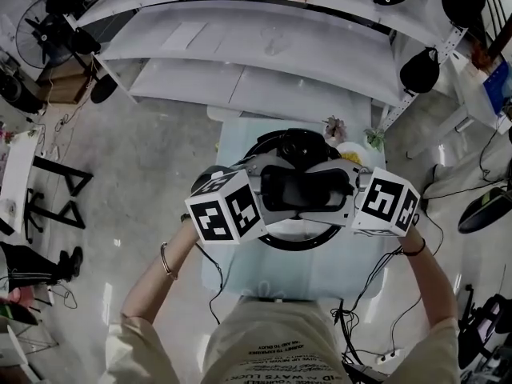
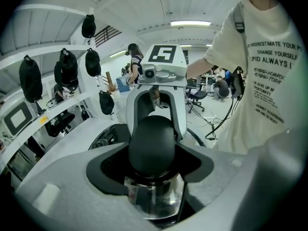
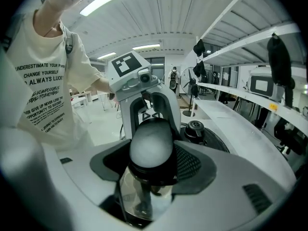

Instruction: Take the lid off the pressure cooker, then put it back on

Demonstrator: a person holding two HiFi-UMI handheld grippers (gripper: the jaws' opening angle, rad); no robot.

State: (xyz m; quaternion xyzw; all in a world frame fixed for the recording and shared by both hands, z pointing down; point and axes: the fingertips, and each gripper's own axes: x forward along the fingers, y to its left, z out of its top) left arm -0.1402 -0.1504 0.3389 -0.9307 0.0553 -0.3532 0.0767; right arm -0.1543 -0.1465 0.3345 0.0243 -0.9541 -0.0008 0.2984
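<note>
The pressure cooker (image 1: pixel 298 144) stands on a pale blue table (image 1: pixel 240 138), with a black rim and a black fitting on top. A glass lid (image 2: pixel 155 196) with a round black knob (image 1: pixel 304 189) hangs in front of it. Both grippers face each other and grip that knob from opposite sides. My left gripper (image 1: pixel 270 192) is shut on the knob (image 2: pixel 151 146), and the right gripper's body rises just behind it. My right gripper (image 1: pixel 342 192) is shut on the same knob (image 3: pixel 151 148), above the glass lid (image 3: pixel 142 196). The cooker (image 3: pixel 204 131) lies beyond, to the right.
Long white curved shelves (image 1: pixel 264 46) run behind the table, and black caps (image 2: pixel 30 78) hang along them. Small items (image 1: pixel 346 146) sit at the table's far right. Cables (image 1: pixel 364 294) trail down the near side. A black chair base (image 1: pixel 56 190) stands on the floor at left.
</note>
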